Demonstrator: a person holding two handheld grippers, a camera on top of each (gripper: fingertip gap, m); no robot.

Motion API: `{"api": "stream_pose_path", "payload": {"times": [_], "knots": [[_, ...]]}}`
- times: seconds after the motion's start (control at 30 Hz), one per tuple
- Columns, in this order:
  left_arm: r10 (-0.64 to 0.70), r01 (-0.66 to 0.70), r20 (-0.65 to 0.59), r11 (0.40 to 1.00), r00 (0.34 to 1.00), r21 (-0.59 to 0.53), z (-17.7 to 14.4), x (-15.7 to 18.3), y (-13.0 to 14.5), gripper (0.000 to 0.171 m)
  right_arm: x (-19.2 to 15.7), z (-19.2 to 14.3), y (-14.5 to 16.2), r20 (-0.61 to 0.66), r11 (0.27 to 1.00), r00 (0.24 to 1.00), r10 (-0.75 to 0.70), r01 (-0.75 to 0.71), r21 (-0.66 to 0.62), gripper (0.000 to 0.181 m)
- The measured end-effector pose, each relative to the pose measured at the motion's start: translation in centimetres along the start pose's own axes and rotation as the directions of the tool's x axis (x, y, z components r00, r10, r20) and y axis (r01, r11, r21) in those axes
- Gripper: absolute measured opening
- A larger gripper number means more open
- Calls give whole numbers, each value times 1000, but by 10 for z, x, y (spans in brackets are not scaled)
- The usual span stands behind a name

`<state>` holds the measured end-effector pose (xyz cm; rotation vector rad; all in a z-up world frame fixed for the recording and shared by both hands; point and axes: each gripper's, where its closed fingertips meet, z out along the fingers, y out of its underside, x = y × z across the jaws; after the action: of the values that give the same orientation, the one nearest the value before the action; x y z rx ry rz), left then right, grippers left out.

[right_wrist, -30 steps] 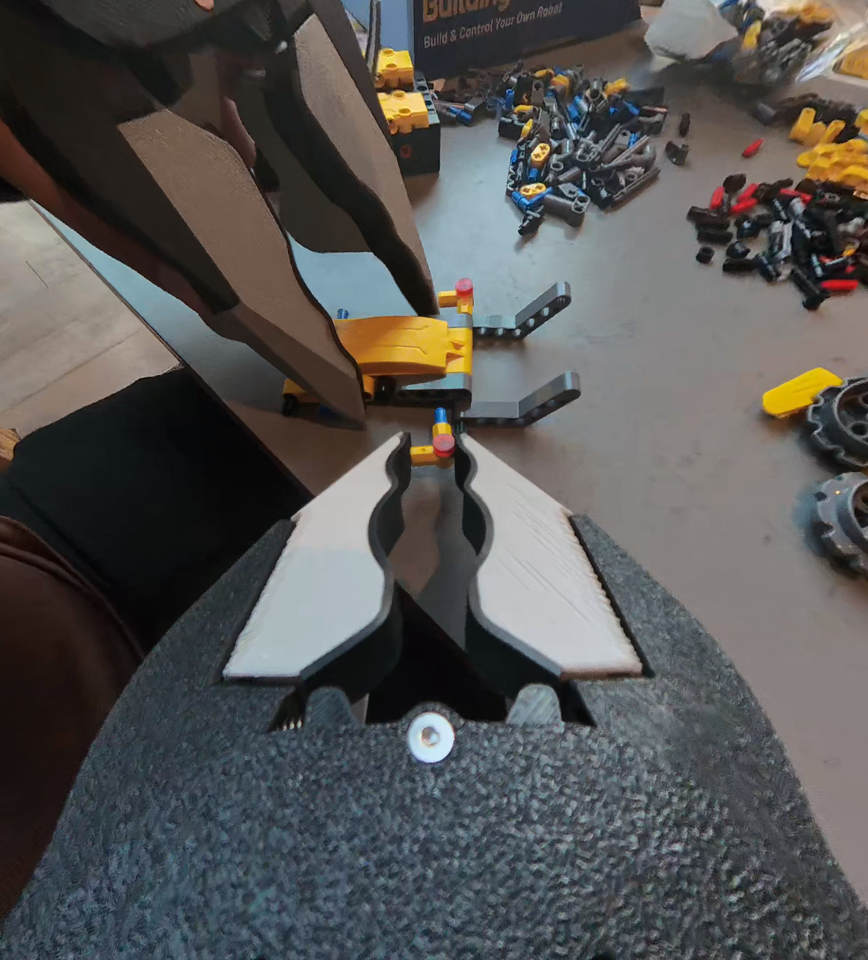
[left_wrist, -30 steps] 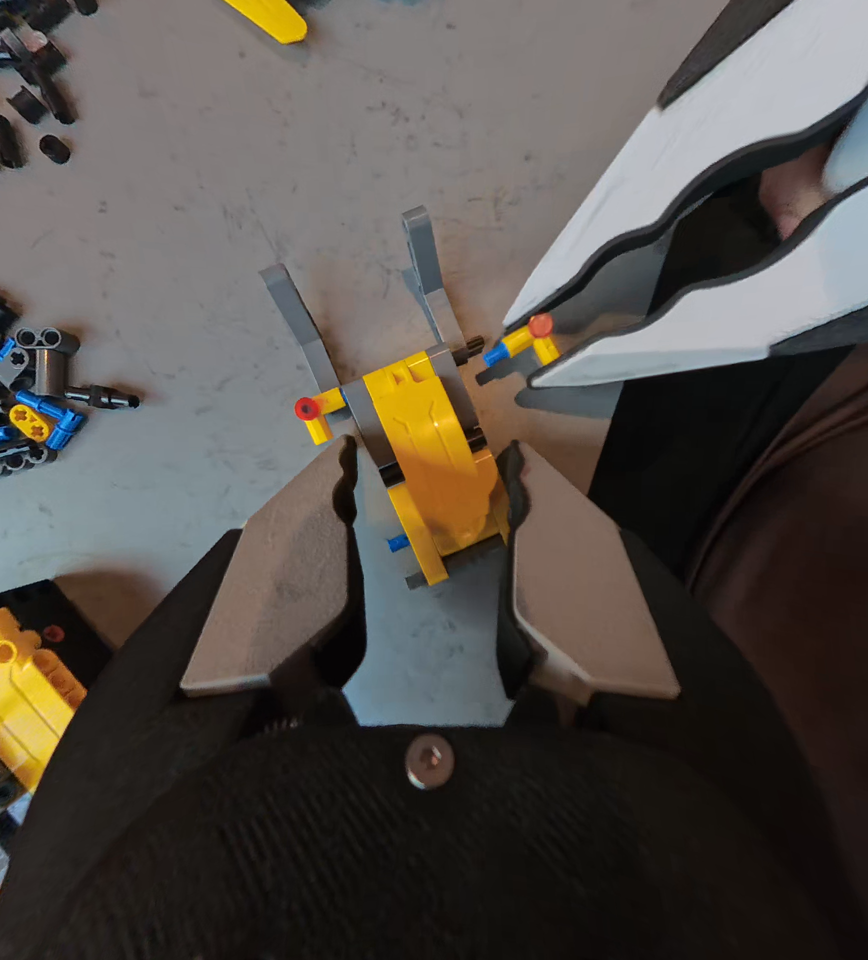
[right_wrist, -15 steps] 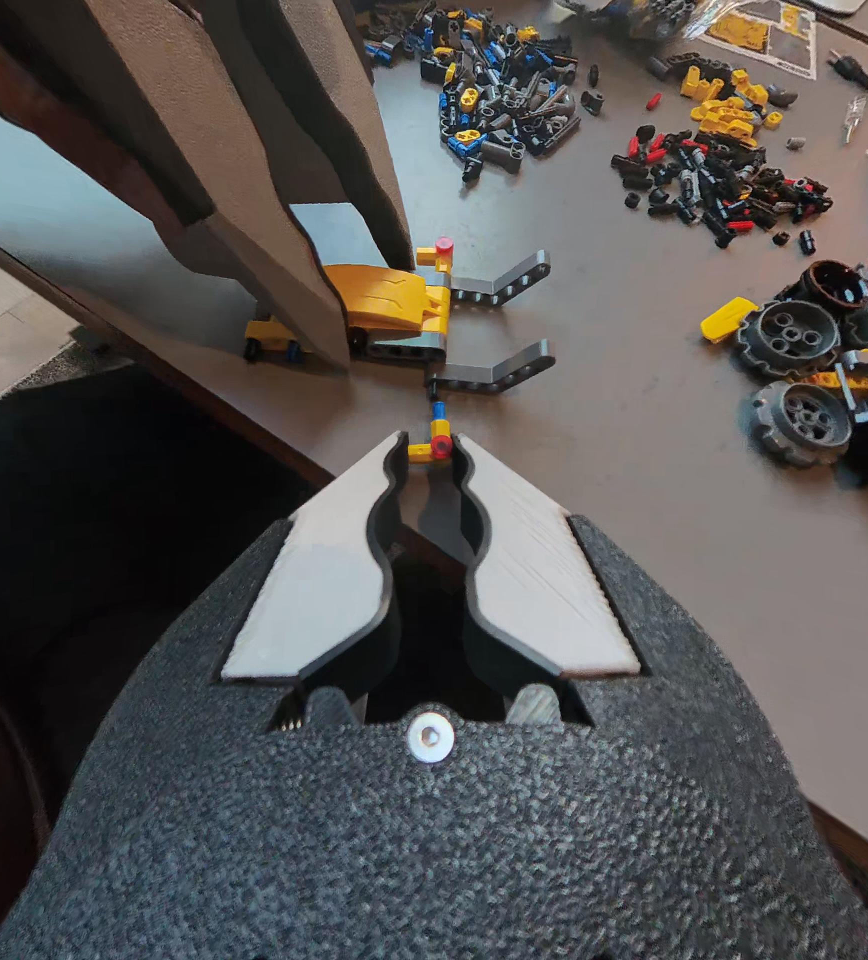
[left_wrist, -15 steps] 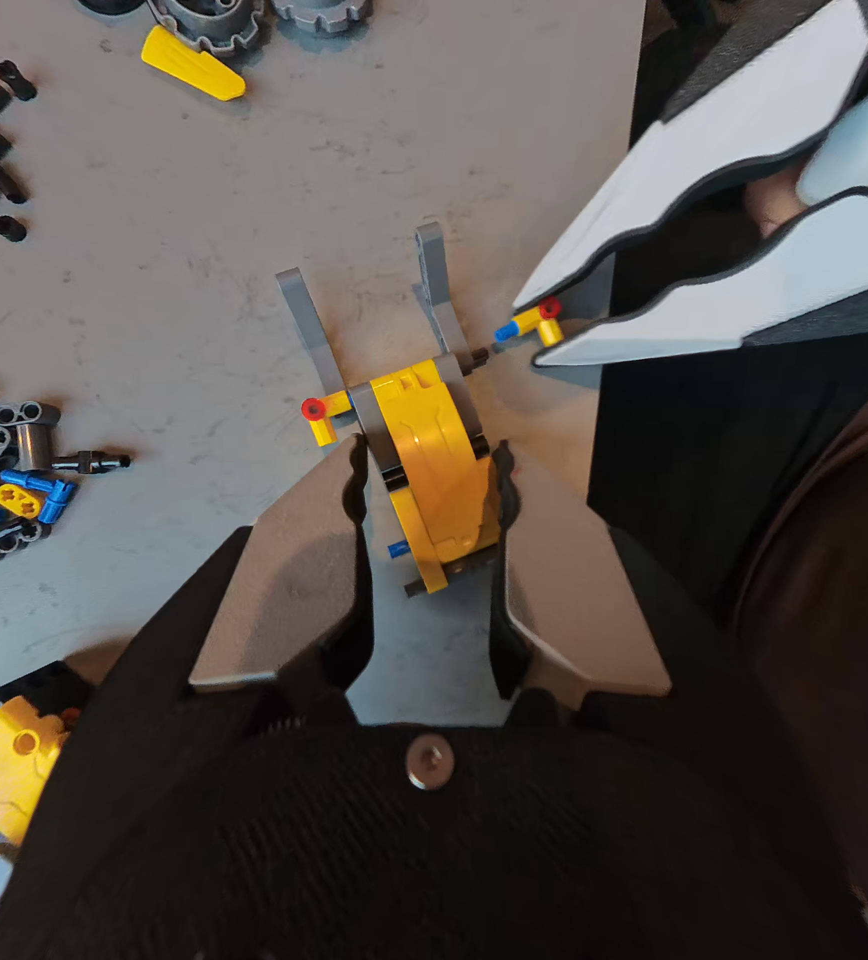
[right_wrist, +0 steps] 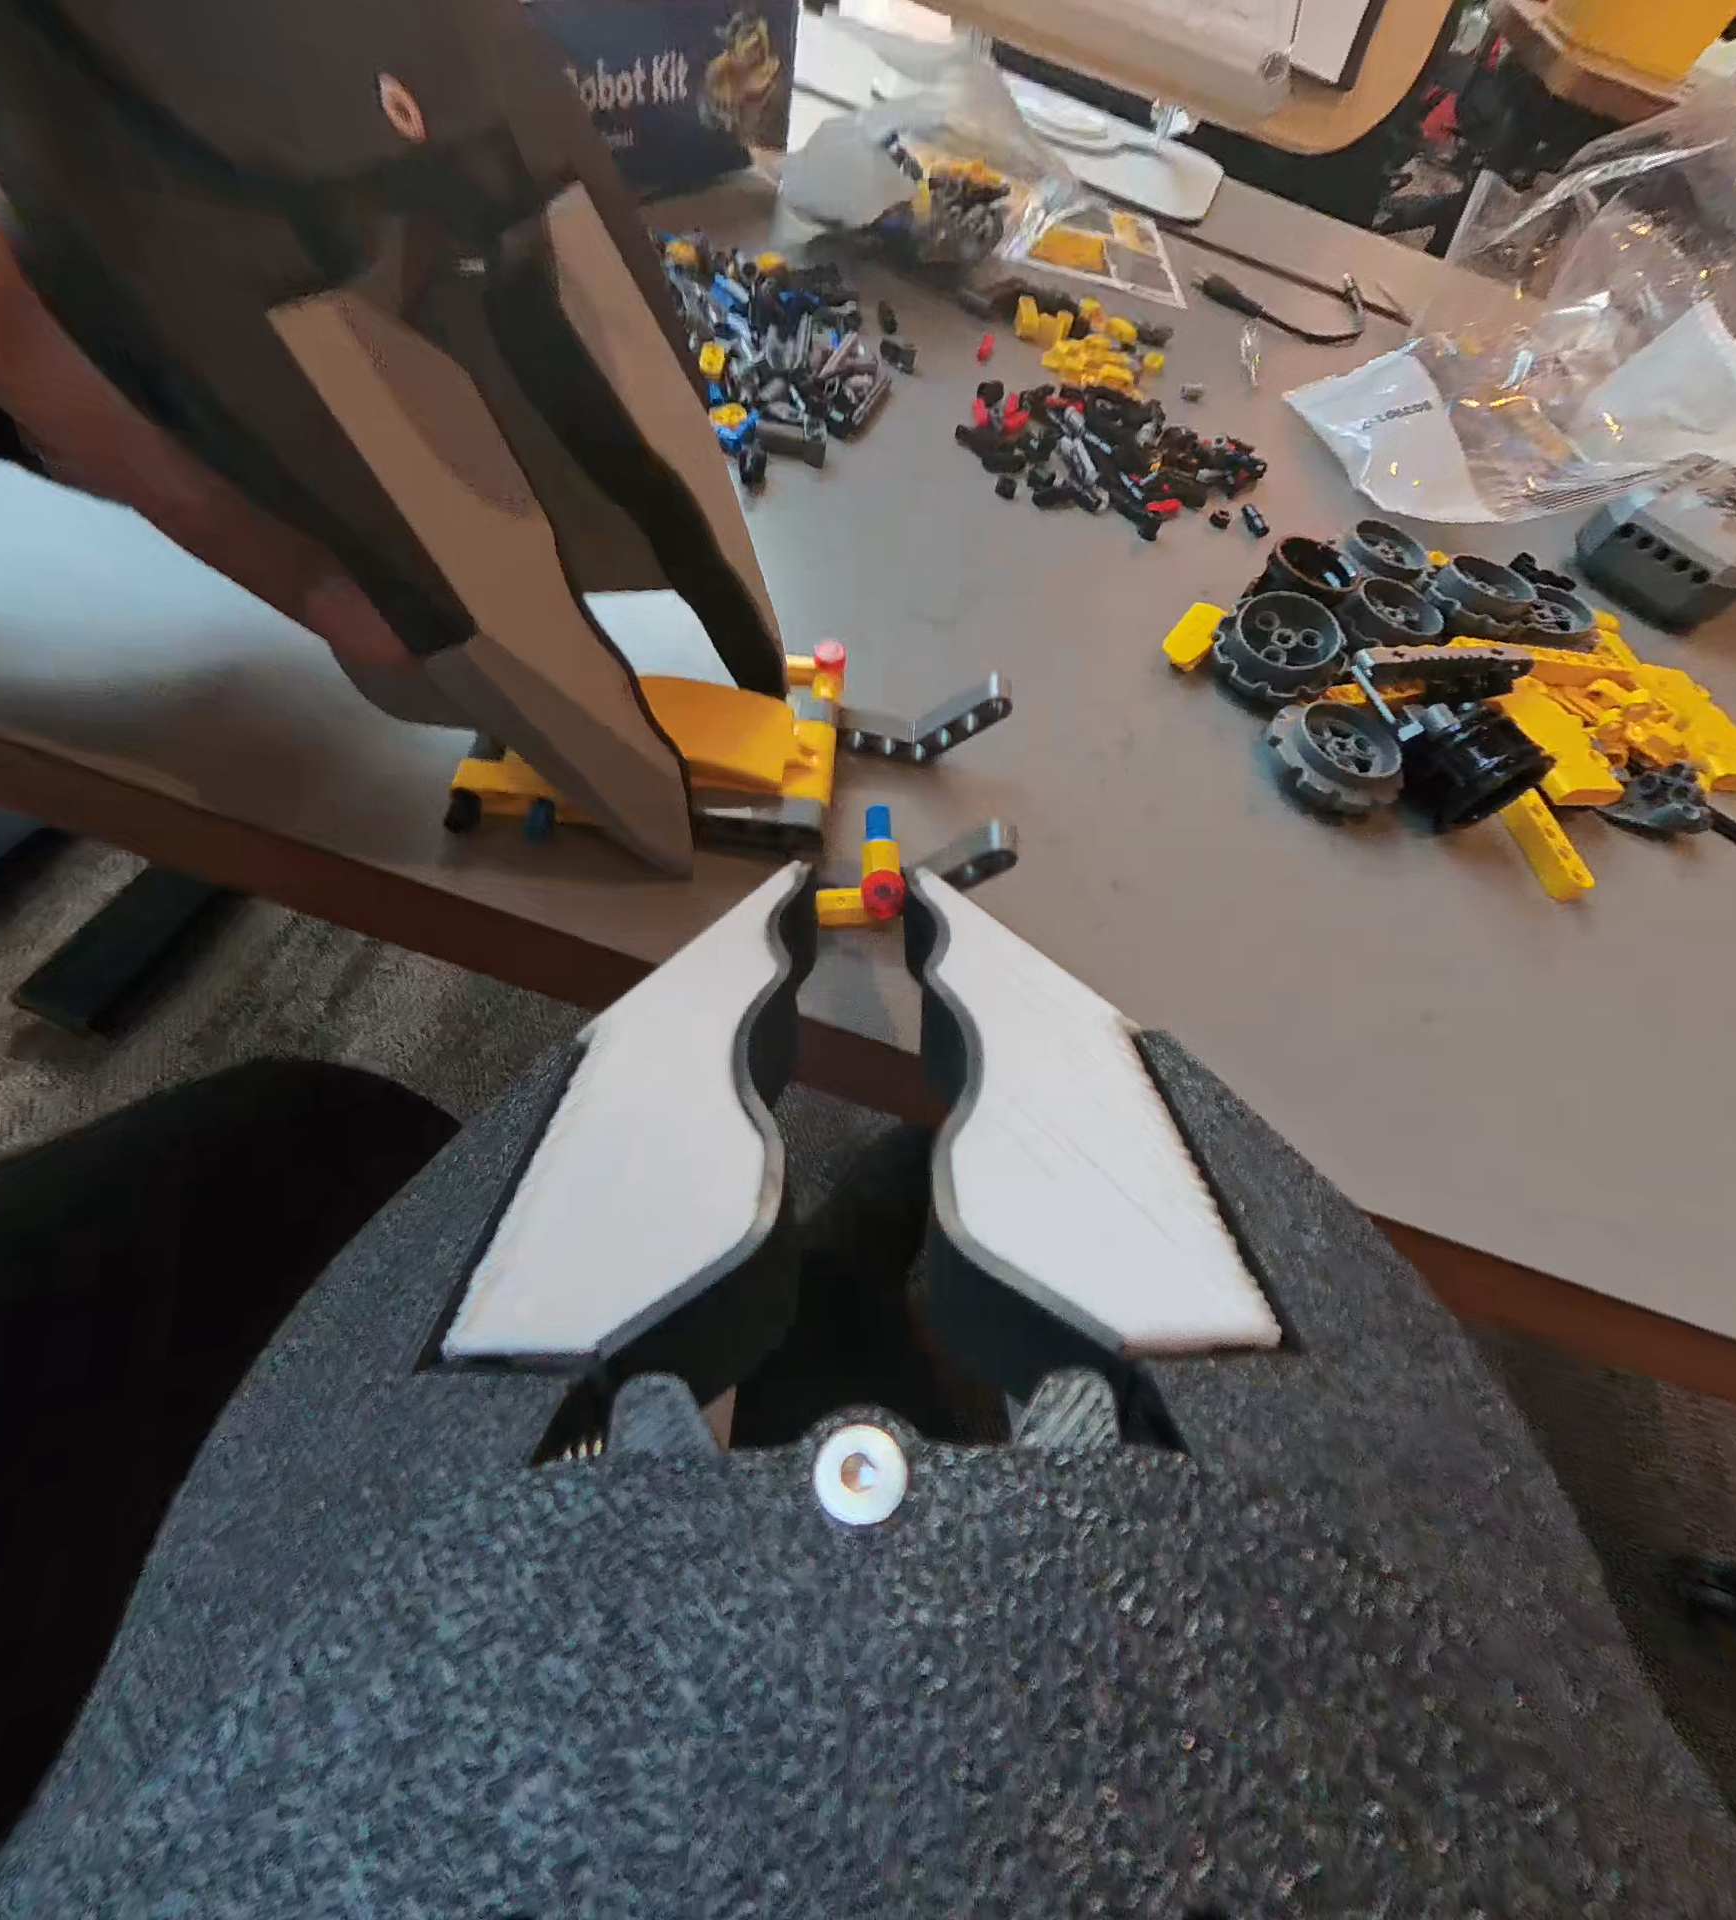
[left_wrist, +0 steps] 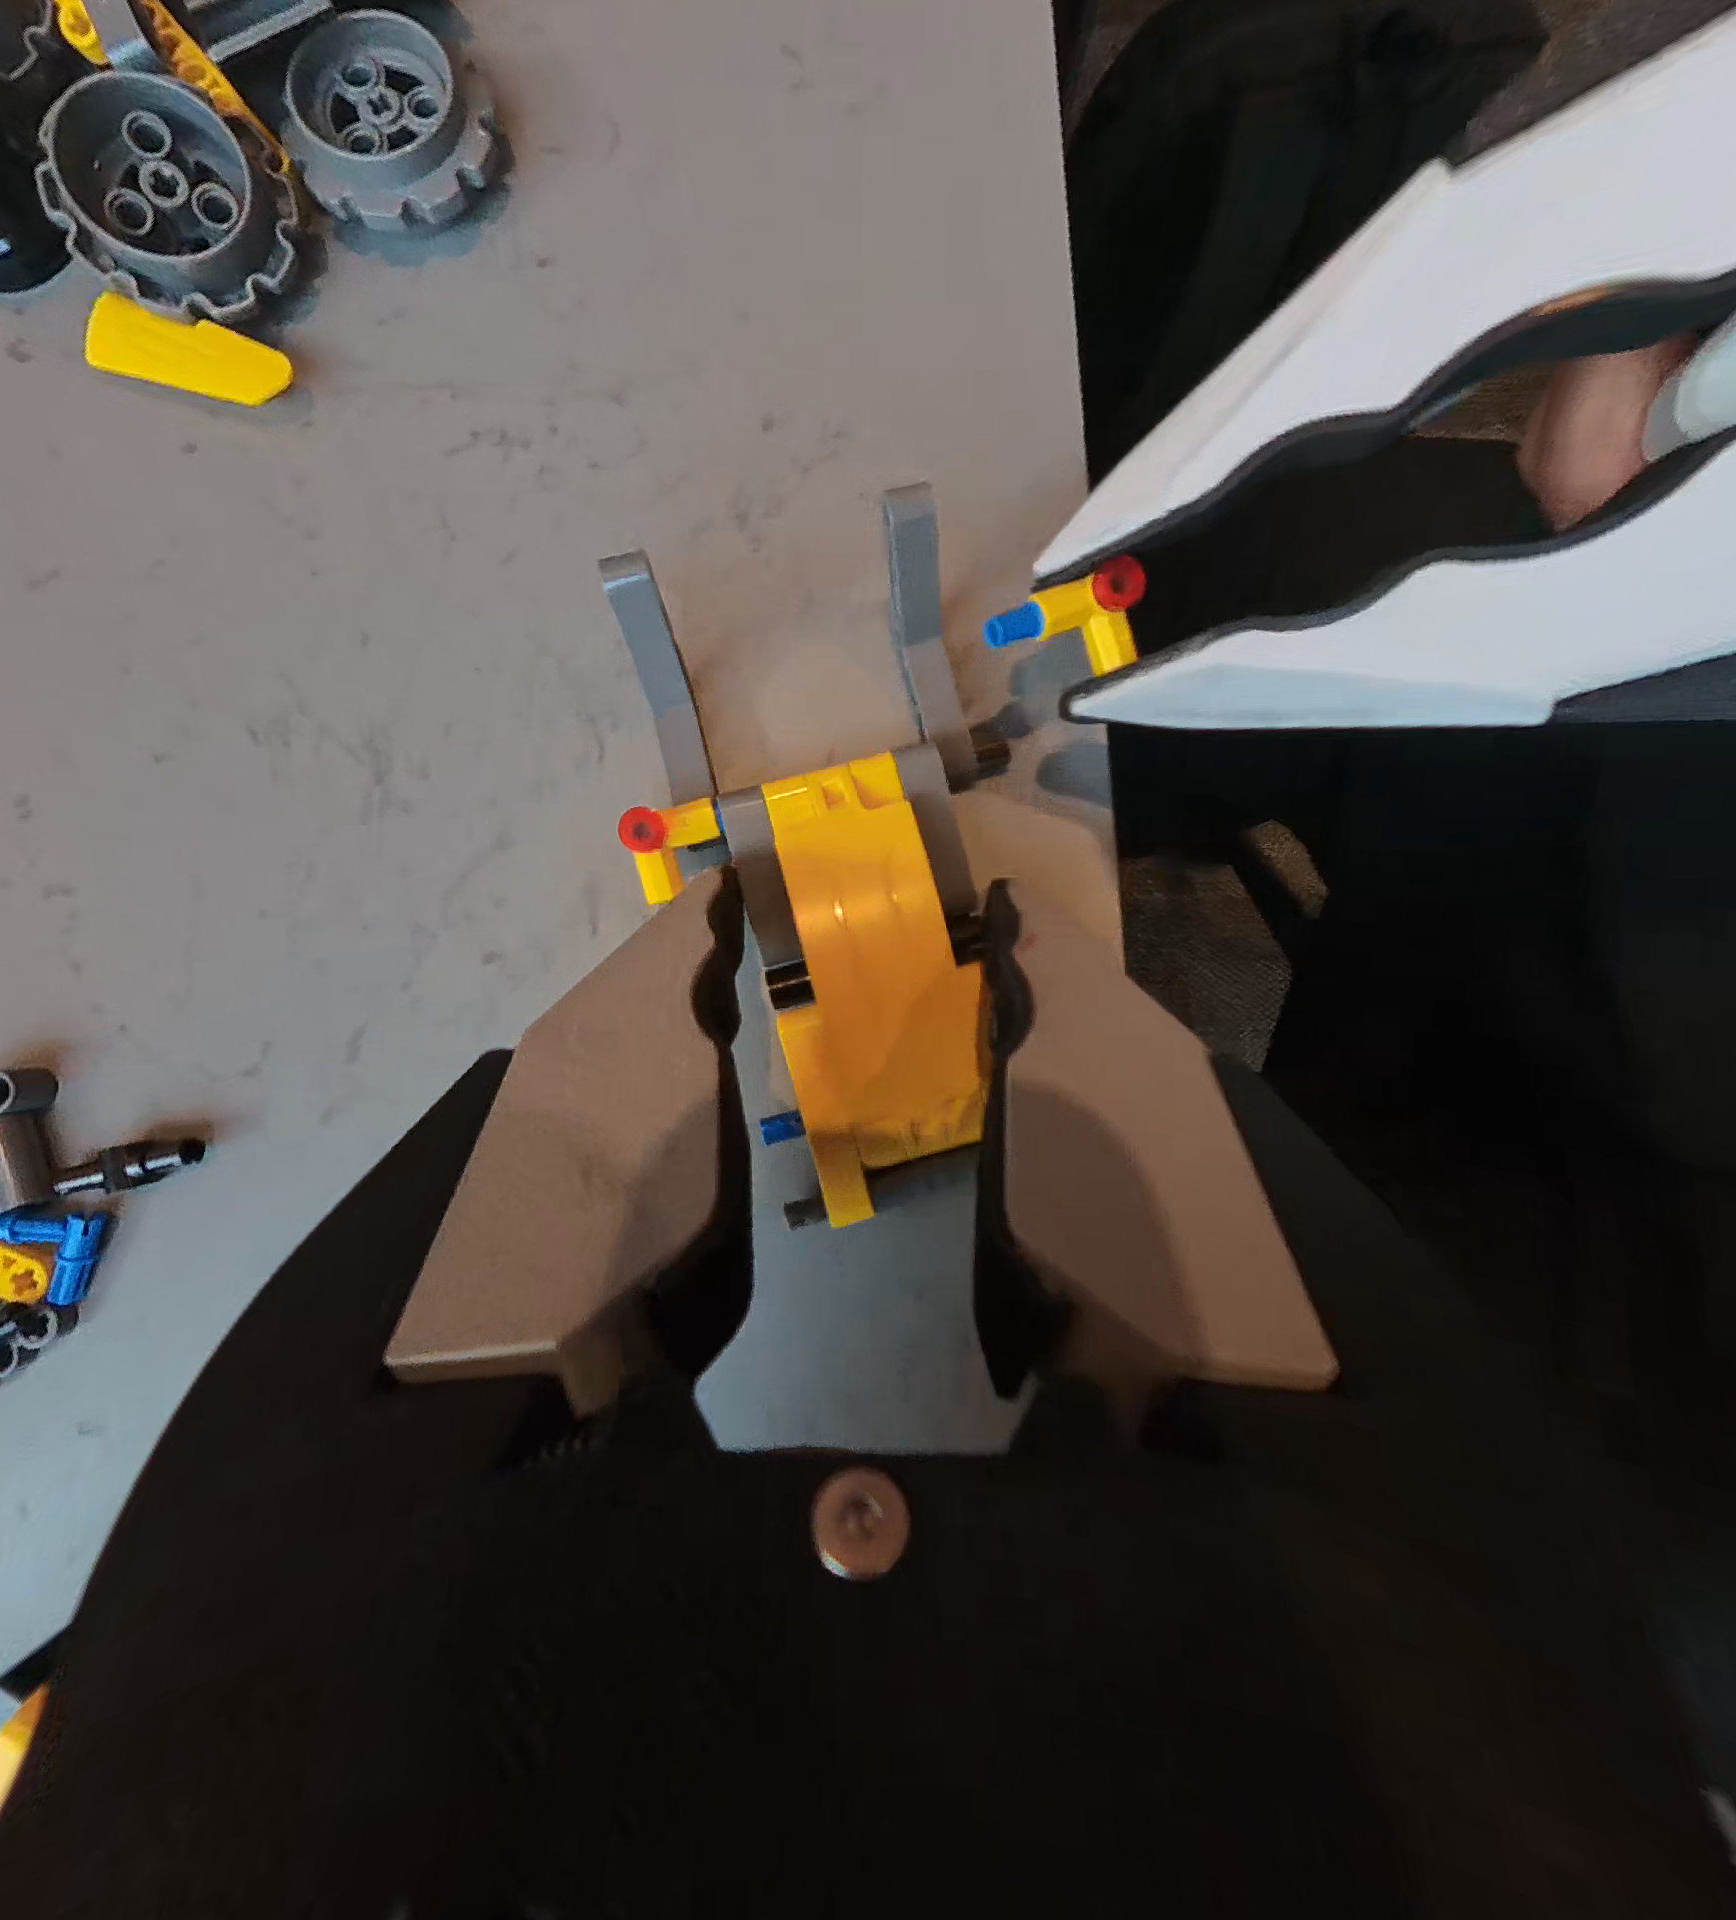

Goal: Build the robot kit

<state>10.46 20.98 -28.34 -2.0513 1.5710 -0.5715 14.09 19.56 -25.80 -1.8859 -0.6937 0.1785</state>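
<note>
Yellow assembly with two grey curved arms sits at the surface edge, clamped between the left gripper fingers. Right gripper pinches a small yellow connector with red and blue pins, now drawn farther from the assembly than before. Clear bags hold loose parts.

The left wrist view looks steeply down, close over the bench. The right wrist view faces low across it from its edge; both share the yellow model.
</note>
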Motion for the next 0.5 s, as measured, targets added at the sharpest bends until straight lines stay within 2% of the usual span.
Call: {"api": "stream_pose_path", "payload": {"times": [0.13,0.27,0.4,0.5], "knots": [[-7,7,7,1000,1000,2,0,1,0,43,-1,-7,-5,-19,996,998,67,-66,56,16],[-2,3,-24,999,1000,40,1,10,-1,43,-17,-16,15,31,988,987,156,-156,-7,15],[4,-2,-36,997,999,78,1,14,-3,43,-20,-23,16,-2,994,994,111,-111,-13,15],[11,-6,-55,995,998,98,2,20,-4,42,-20,-16,18,-10,996,997,75,-76,-36,15]]}}
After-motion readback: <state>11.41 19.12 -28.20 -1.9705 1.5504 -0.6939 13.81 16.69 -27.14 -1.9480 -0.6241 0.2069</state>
